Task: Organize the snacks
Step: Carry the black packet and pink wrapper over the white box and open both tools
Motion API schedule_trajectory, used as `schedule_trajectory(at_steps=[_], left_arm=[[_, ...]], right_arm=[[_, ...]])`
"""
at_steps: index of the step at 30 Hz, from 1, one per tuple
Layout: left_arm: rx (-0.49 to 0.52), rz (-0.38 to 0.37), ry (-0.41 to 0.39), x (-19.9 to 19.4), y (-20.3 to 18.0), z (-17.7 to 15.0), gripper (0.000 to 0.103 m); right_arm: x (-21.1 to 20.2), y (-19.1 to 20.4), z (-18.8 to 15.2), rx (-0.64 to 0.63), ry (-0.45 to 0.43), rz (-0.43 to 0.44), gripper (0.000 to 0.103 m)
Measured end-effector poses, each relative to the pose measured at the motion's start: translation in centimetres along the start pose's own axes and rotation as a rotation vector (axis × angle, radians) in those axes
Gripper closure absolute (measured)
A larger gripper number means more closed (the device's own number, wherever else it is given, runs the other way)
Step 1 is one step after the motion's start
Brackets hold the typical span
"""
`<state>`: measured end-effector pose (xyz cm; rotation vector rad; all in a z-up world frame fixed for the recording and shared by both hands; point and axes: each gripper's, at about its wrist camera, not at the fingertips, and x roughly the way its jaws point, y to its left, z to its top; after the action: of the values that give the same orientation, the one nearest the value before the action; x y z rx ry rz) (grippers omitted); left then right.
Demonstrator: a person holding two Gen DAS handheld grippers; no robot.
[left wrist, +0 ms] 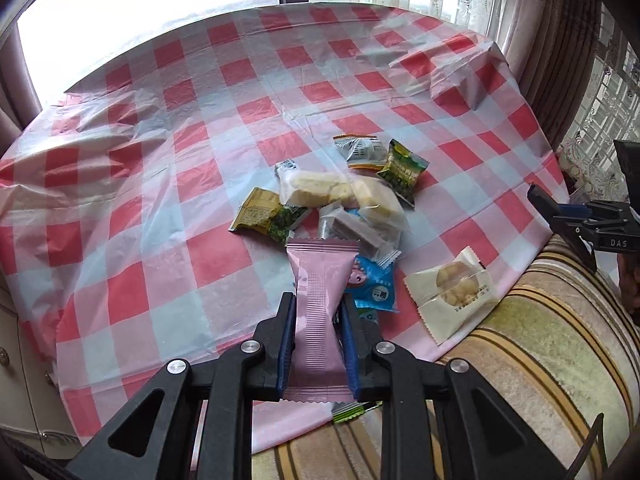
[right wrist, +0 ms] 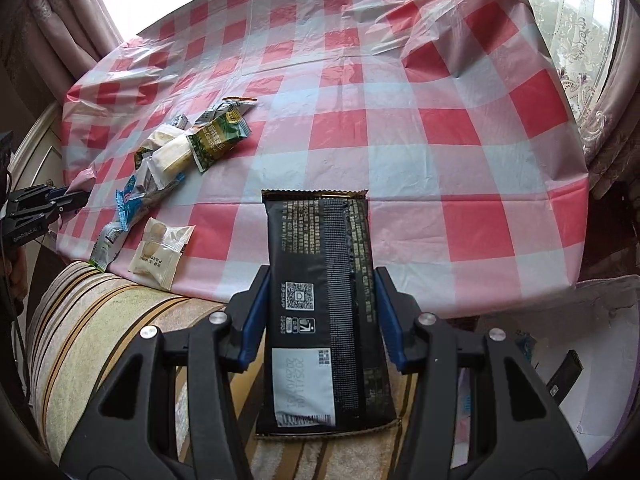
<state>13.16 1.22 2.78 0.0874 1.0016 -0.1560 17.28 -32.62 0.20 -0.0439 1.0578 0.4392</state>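
My left gripper [left wrist: 318, 304] is shut on a pink snack packet [left wrist: 320, 300], held above the near edge of the checked tablecloth [left wrist: 160, 160]. Just beyond it lies a pile of snack packets [left wrist: 340, 200]: green, orange-grey, clear with yellow cakes, and blue. A cream biscuit packet [left wrist: 452, 292] lies apart to the right. My right gripper [right wrist: 322, 284] is shut on a black snack packet [right wrist: 320, 300], held over the table's near edge. The pile [right wrist: 172, 160] and the cream packet [right wrist: 160, 252] show at the left there.
A striped sofa arm [left wrist: 540, 360] runs along the table's near side. A white box [right wrist: 600, 360] with a black packet inside sits at the lower right of the right wrist view. Curtains and windows stand behind the table.
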Motion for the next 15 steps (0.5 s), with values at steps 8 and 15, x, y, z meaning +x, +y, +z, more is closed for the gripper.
schedule_trajectory(at_steps=[8,15], left_arm=[[0.040,-0.134,0.005,1.4,-8.5,2.5,0.081],[0.124,-0.279,0.040,3.1,-17.3,4.6,0.081]], right_arm=[[-2.4,-4.2,-2.6,0.087,-0.025,-0.034,0.050],[-4.2,-10.2,-5.8,0.215,-0.032,-0.105,0.050]])
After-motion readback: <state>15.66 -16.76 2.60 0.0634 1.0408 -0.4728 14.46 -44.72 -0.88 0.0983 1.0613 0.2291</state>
